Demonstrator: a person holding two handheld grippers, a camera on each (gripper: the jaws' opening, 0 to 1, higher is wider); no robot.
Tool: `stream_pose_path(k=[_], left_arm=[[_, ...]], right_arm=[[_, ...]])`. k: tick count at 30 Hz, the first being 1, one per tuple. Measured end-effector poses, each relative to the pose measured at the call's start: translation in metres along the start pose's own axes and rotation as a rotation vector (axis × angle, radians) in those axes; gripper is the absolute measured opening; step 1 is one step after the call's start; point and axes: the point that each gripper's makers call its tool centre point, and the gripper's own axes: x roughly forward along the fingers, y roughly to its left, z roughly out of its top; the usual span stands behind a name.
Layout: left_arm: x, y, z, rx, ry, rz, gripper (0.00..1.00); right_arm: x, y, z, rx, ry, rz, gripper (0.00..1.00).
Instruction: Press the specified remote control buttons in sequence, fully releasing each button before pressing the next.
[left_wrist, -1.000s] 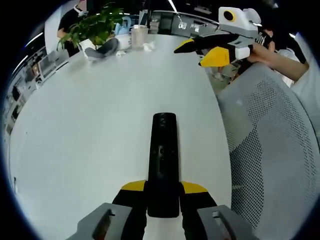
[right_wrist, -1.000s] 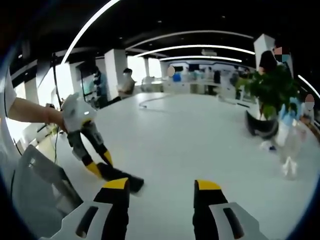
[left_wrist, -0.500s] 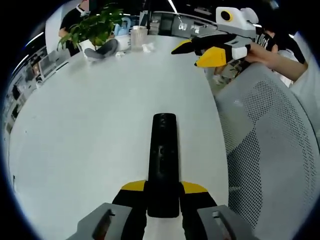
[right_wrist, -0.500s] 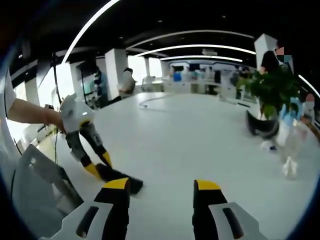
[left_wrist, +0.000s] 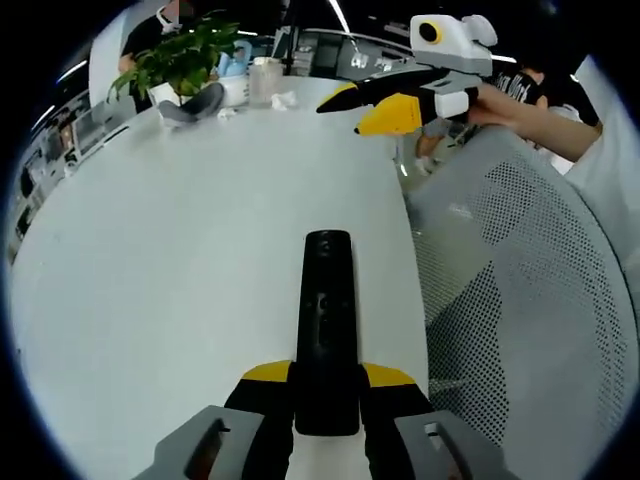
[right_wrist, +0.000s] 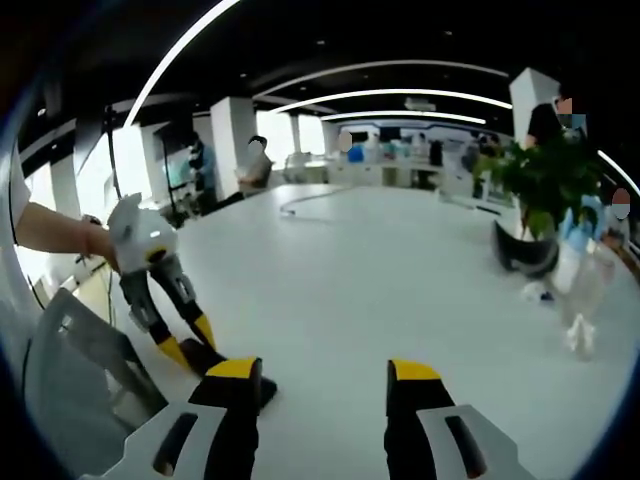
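In the left gripper view, the left gripper (left_wrist: 327, 385) pinches the near end of the remote control (left_wrist: 327, 325) between its yellow-tipped jaws, and the long black body runs straight ahead over the white table (left_wrist: 180, 250), near the edge by a mesh chair (left_wrist: 520, 300). The remote looks light, rigid and smooth — likely slick plastic — so a hold low on its side edges, clear of the buttons, seems best, with the body kept flat so a press will not tip it. The right gripper (left_wrist: 368, 105) hangs above the table's far side, jaws parted with nothing between them. In the right gripper view, its own jaws stand spread and empty, and the left gripper (right_wrist: 185, 345) grips the remote's dark end at lower left — well apart from a potted plant (right_wrist: 540, 190).
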Motion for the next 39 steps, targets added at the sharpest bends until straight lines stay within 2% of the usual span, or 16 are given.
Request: stream_pose_path(k=[8,16,39], left_arm=[[0.001,0.001,0.000,0.012,0.015,0.044,0.24],[0.001,0.000,0.000,0.018,0.017,0.061,0.24],[0.000,-0.014,-0.003,0.033,0.013,0.063,0.24]], right_arm=[[0.001,0.001,-0.001,-0.005,0.006,0.003,0.48],[0.001,0.001,-0.002,-0.011,0.011,0.004,0.48],[0.001,0.002,-0.004,-0.019,0.023,0.007,0.47]])
